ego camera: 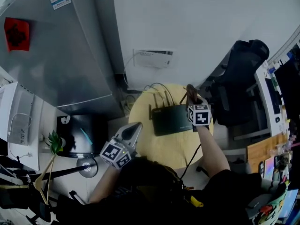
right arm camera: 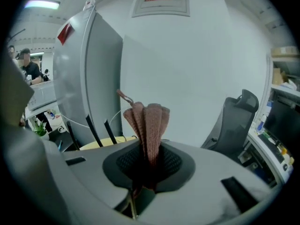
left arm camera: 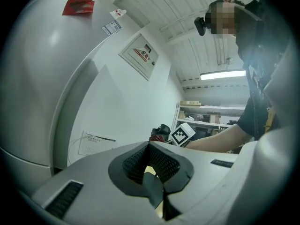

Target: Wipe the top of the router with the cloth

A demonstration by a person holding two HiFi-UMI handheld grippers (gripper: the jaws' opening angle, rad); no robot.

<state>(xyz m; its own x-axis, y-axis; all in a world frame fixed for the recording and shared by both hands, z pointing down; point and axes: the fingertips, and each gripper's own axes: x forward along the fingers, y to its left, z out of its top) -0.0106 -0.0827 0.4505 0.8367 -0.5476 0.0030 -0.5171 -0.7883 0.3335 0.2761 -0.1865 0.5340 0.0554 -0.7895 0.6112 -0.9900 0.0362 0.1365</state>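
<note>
Cloth (right arm camera: 147, 121) stood bunched upright, pinched between the jaws of the right gripper (right arm camera: 148, 159), which hung by the far right corner of the router (ego camera: 171, 119). The router lay on a round yellow table (ego camera: 161, 149). Left of the router, the left gripper (ego camera: 132, 131) held its jaws together, empty.
</note>
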